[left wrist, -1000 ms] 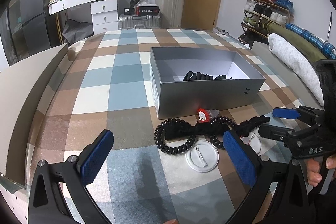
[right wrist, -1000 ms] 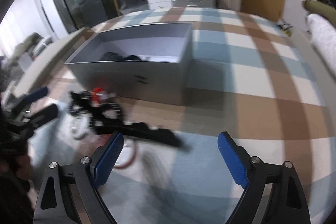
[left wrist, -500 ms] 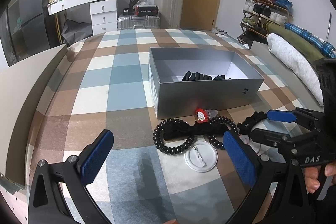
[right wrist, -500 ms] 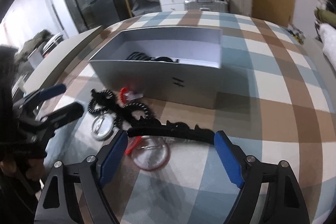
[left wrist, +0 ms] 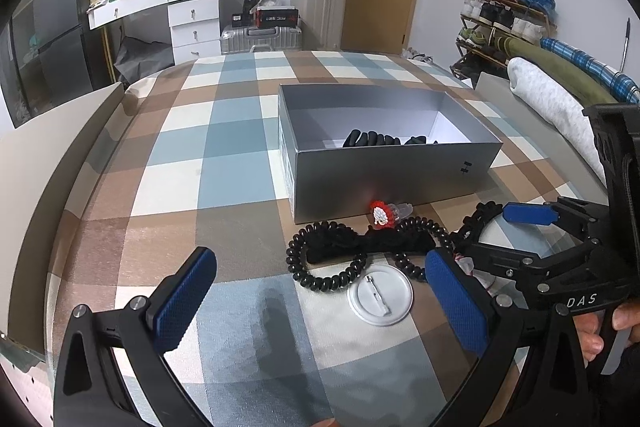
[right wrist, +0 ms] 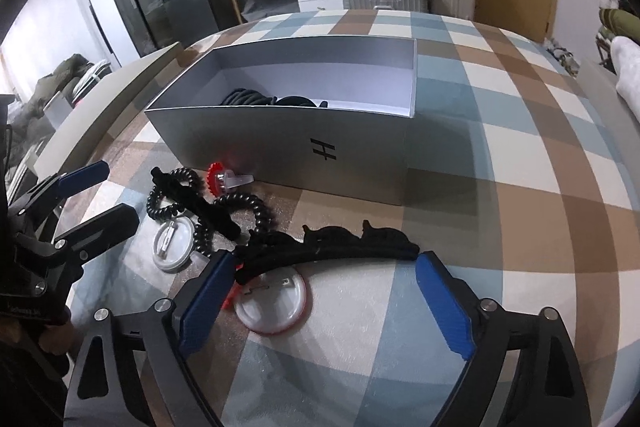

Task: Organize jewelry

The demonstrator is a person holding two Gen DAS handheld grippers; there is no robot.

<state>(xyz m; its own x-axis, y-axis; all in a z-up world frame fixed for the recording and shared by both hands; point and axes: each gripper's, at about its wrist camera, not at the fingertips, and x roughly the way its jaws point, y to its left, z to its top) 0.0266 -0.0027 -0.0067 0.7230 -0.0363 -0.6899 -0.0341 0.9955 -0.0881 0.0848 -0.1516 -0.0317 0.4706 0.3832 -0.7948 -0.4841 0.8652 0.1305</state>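
The right hand-held gripper (right wrist: 320, 301), closer to the jewelry than a second ago, is opening its jaws wide around a fuzzy black cat-ear headband (right wrist: 332, 247) lying untouched between its blue ribbed pads (right wrist: 206, 301), just before the matte silver box (right wrist: 280, 143), while the left hand-held gripper (left wrist: 320, 303) is hanging wide and empty.

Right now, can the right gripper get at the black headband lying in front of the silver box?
Probably yes. The right gripper has its jaws opening, and the black headband lies just ahead of them on the checked cloth. Nothing covers it; only the red-rimmed badge sits partly beneath one end.
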